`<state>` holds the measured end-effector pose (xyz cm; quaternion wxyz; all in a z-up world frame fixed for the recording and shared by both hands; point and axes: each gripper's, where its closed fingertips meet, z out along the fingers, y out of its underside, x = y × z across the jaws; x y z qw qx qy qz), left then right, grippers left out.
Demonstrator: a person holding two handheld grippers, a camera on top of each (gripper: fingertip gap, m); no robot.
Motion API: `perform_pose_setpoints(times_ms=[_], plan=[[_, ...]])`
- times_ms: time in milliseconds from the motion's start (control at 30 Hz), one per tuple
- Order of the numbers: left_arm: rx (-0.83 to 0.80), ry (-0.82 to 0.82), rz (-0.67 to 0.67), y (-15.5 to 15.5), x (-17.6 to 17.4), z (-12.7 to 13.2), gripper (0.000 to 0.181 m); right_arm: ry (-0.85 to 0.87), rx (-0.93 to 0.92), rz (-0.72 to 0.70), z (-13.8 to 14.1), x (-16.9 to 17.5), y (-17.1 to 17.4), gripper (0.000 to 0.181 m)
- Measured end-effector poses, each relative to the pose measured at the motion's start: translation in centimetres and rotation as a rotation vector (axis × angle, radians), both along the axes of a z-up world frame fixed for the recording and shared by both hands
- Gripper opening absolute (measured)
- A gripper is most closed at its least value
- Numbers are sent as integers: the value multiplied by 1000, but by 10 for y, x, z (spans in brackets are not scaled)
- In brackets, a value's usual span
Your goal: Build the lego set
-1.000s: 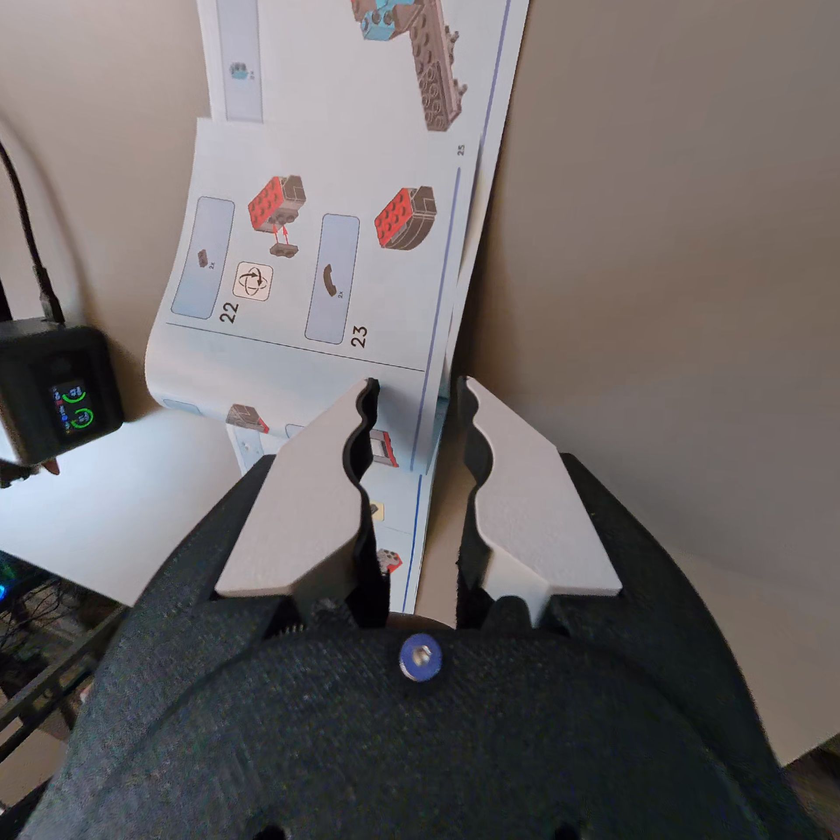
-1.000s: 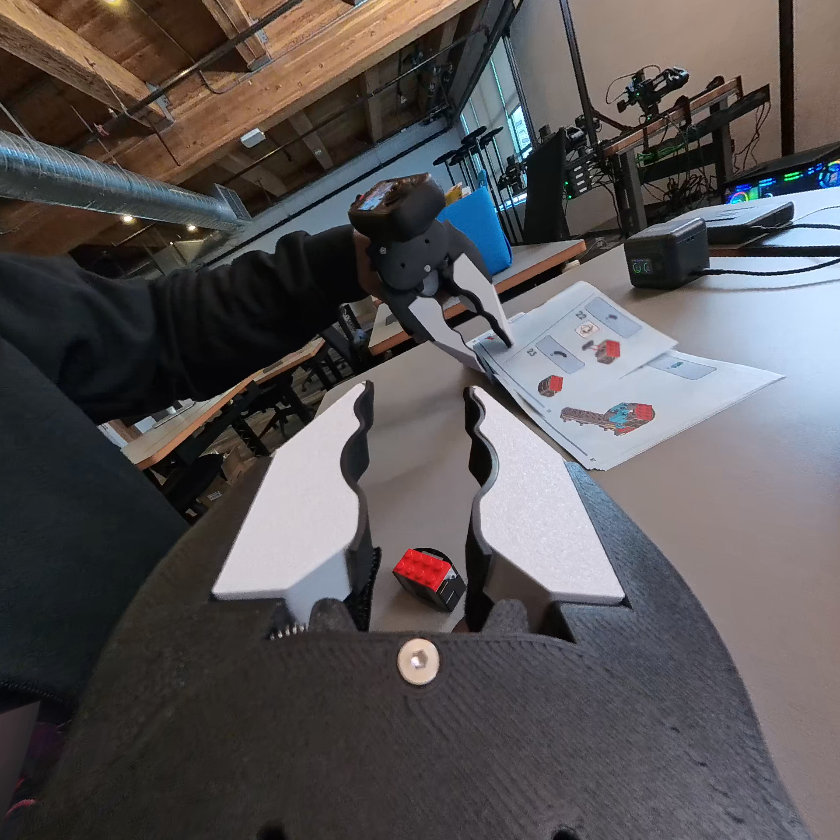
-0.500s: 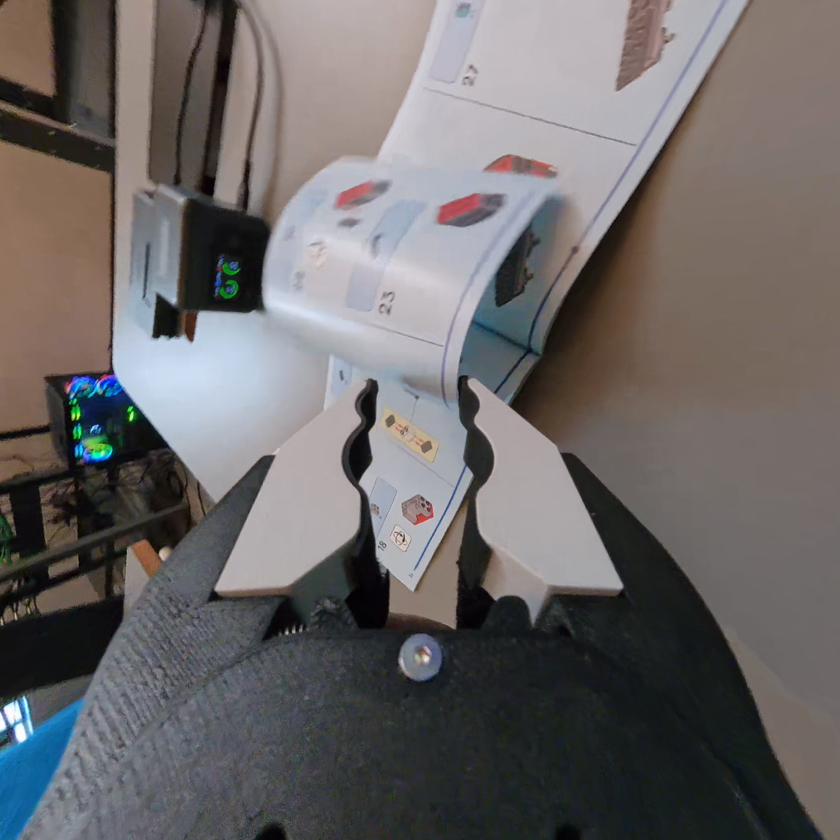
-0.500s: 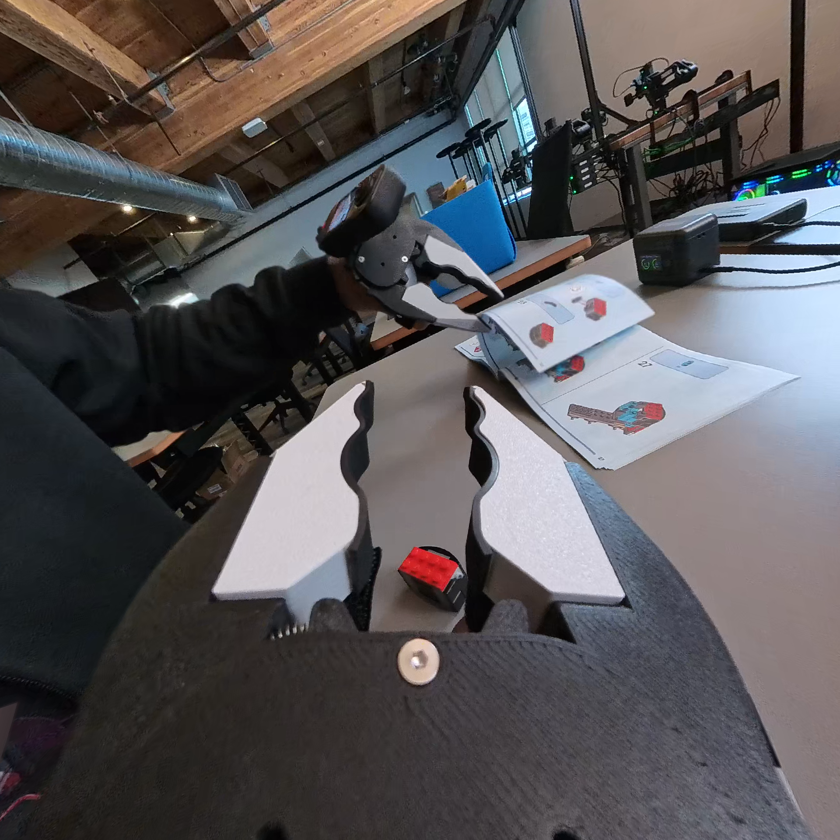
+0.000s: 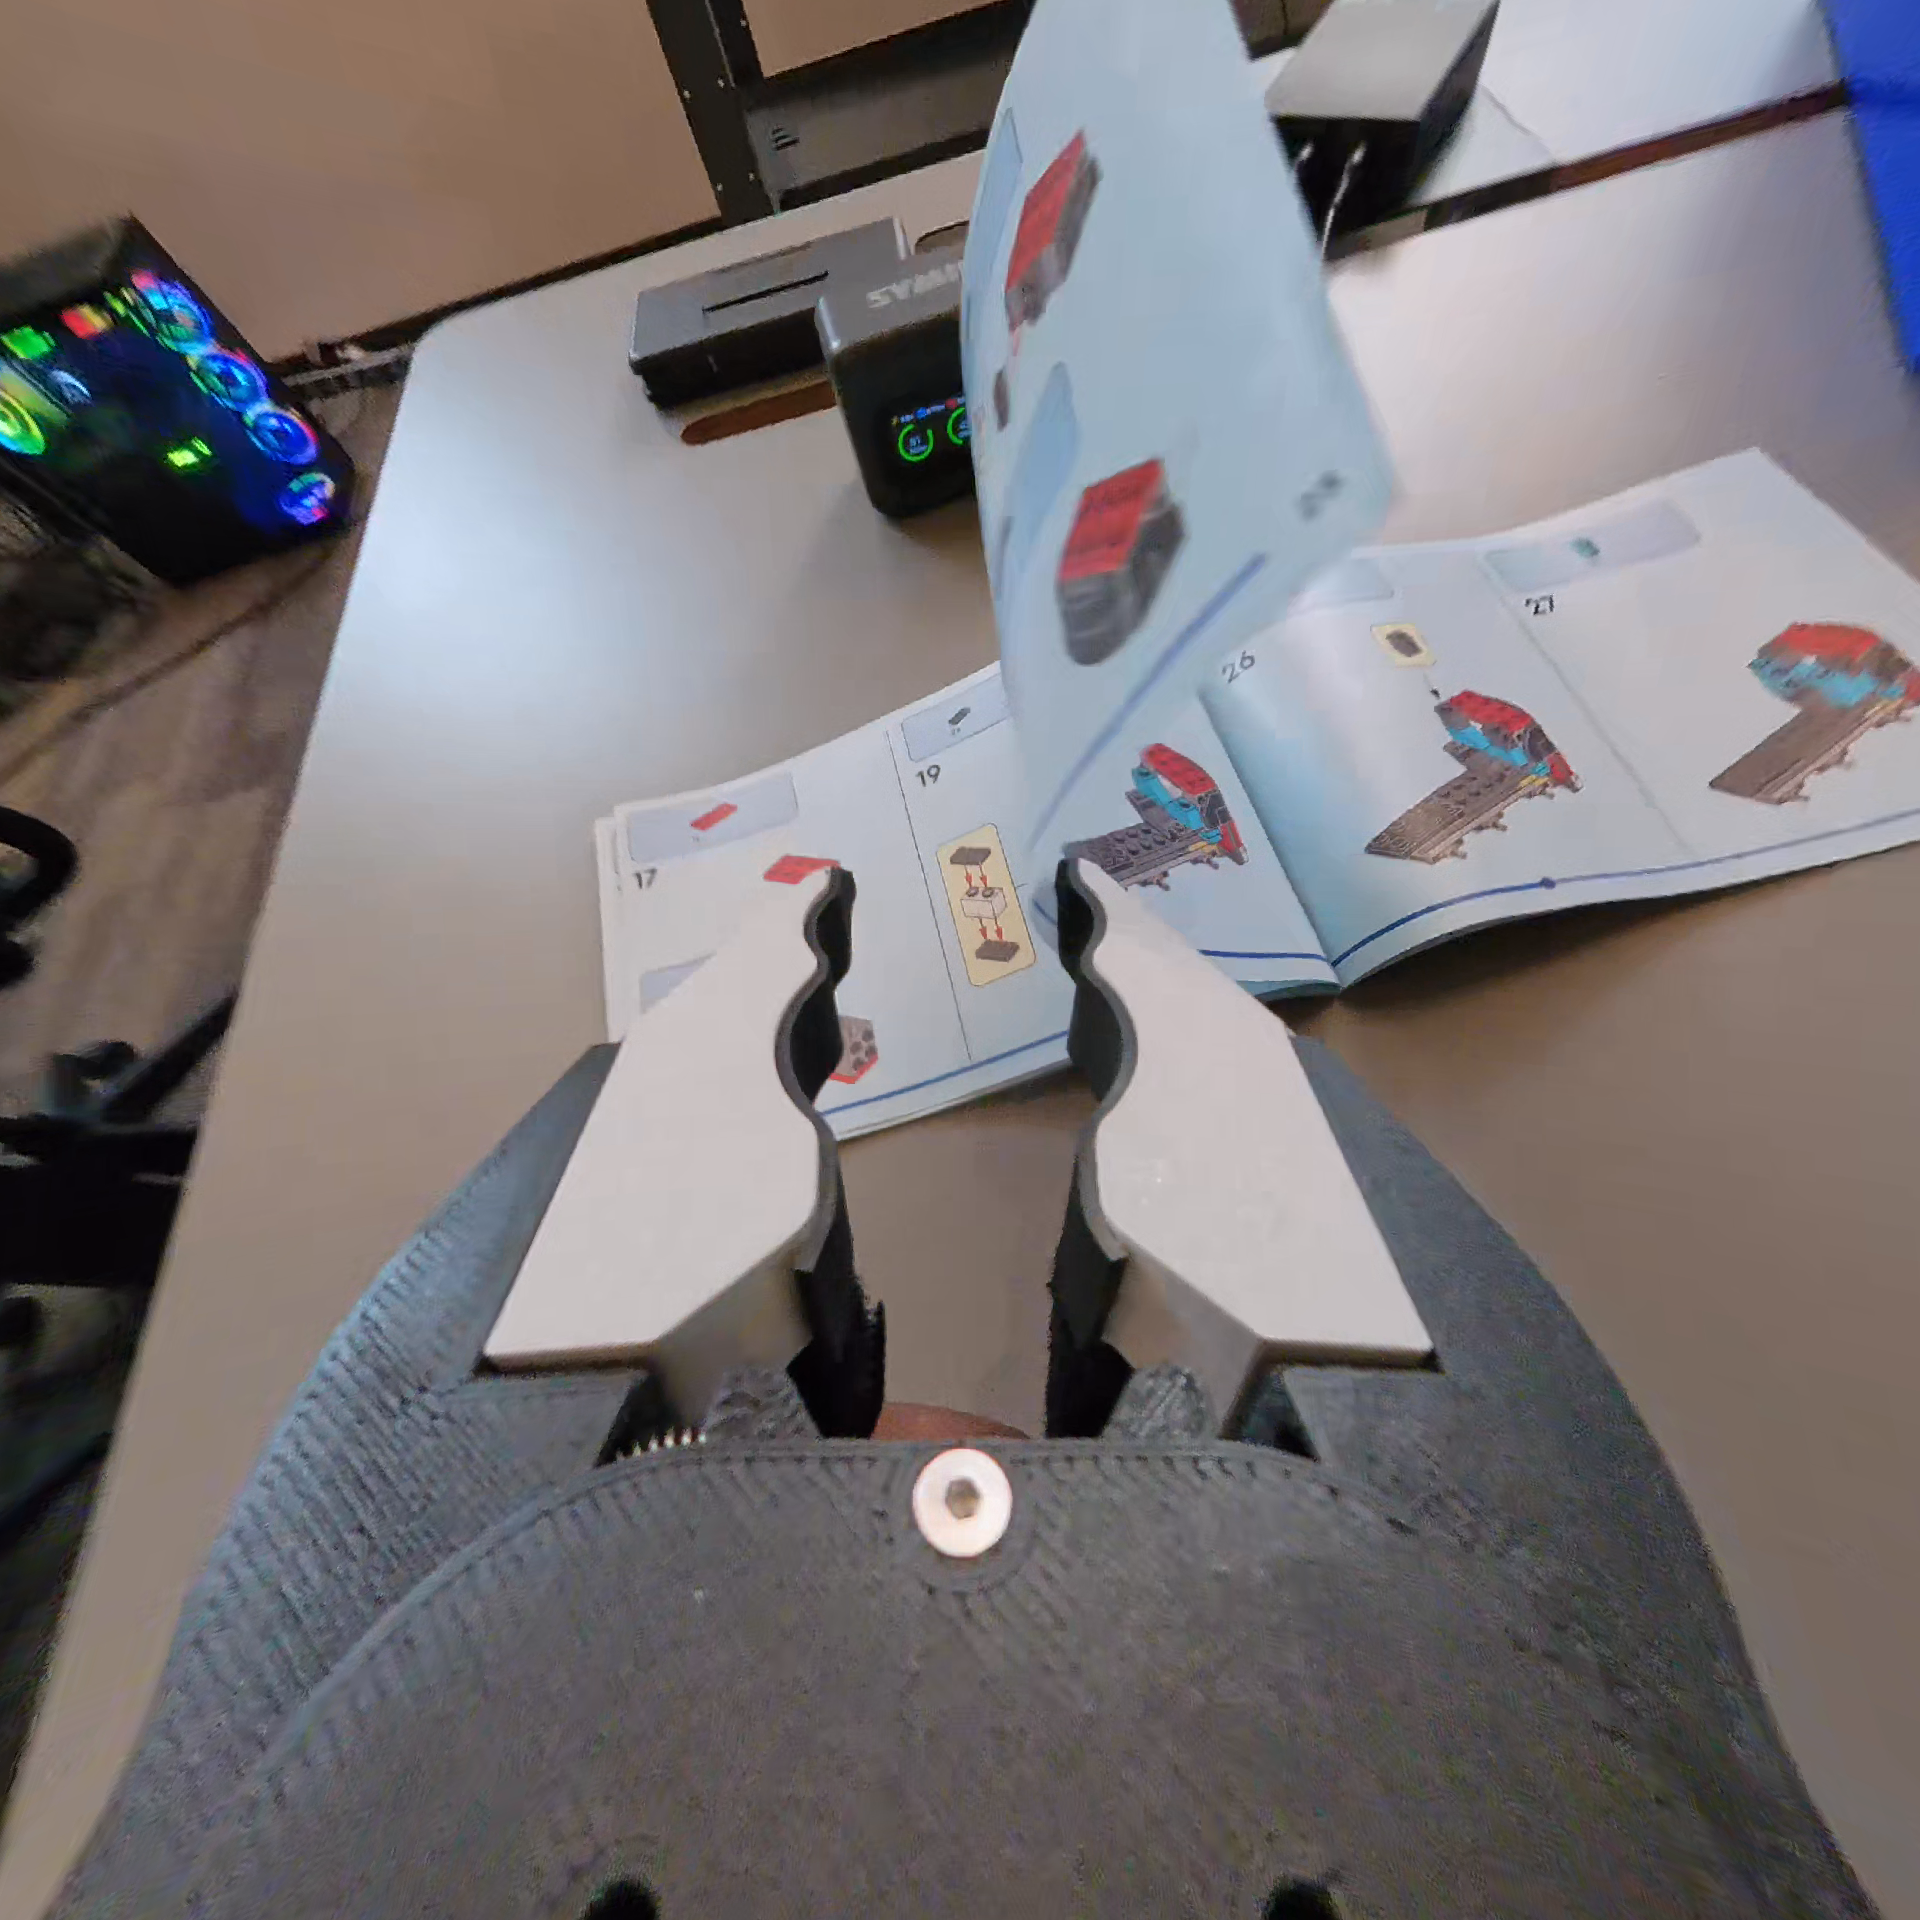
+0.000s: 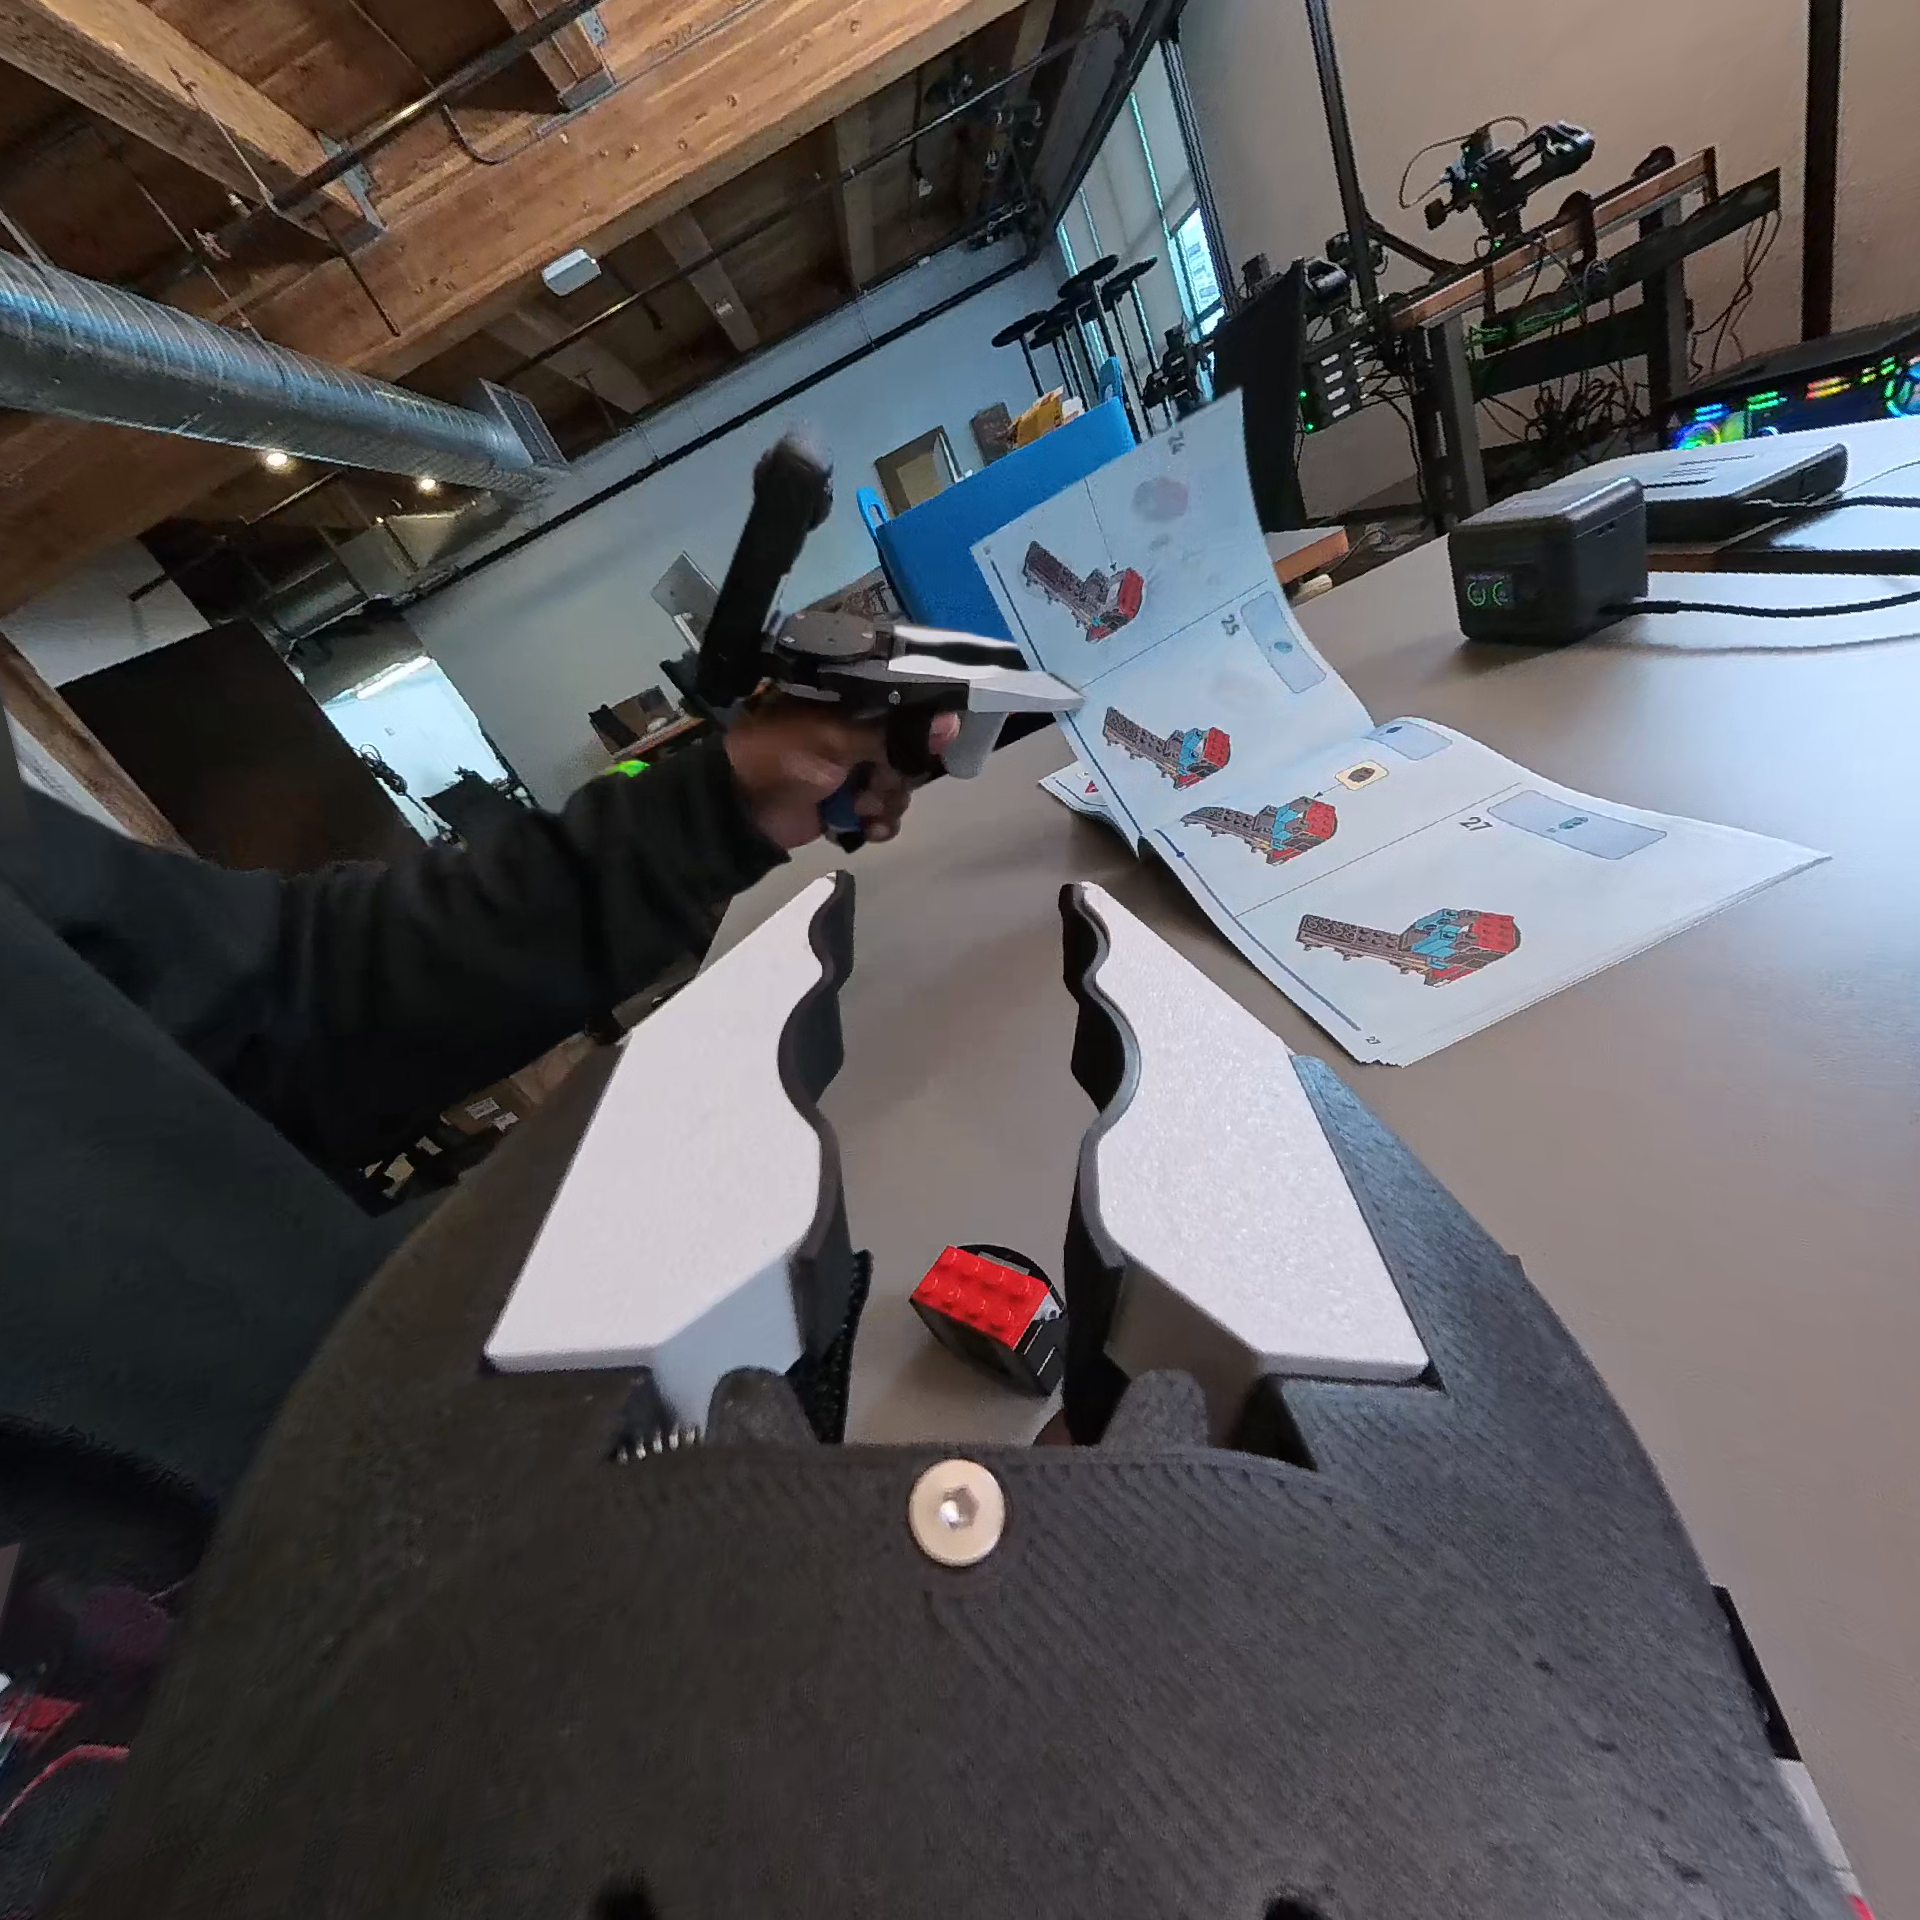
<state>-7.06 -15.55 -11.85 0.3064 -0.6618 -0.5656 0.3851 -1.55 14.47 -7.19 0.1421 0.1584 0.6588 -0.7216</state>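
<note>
A: What is shown in the left wrist view?

B: The left gripper [image 5: 954,883] is seen with its jaws parted by a moderate gap, and nothing is held between them. An instruction booklet [image 5: 1558,748] is laid open on the grey-brown table [image 5: 499,623] just beyond the fingertips. One page [image 5: 1153,416] is stood up, curled and blurred, with its lower edge just beside the right fingertip; whether it is touched cannot be told. Behind the page, a small black device with a lit green display [image 5: 894,416] is set on the table, and a flat black box [image 5: 758,312] is placed behind that. A computer case with coloured lights [image 5: 156,405] is seen off the table's left edge.

A: And the right wrist view?

B: The right gripper [image 6: 956,899] is likewise seen parted by a moderate gap, with nothing gripped. A small lego piece [image 6: 992,1314], red and studded on top and black below, is rested on the table low between the fingers, close to the right finger's base; contact cannot be judged. Farther off, the left gripper [image 6: 1039,691] is held by a hand [image 6: 831,769] in a black sleeve [image 6: 416,935], its tips at the raised page's edge. The booklet [image 6: 1455,883] is spread to the right, and the black device [image 6: 1548,566] is set beyond it with cables attached.
</note>
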Motion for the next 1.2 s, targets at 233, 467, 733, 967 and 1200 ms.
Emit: perform_pose_setpoints(times_ms=[233,467,733,967,1200], plan=[[192,71,-12,-2,-2,-6,41,-24,-15,-29,1,-6,3,40],[397,106,-36,-4,-15,-15,43,-29,19,-57,-4,-10,1,40],[609,157,-30,-21,-5,-9,45,-54,92,-112,-14,-20,-4,40],[753,256,28,-52,6,2,44,-61,150,-139,-22,-24,-8,40],[561,352,26,-71,14,16,51,-71,193,-118,-28,-22,-13,40]])
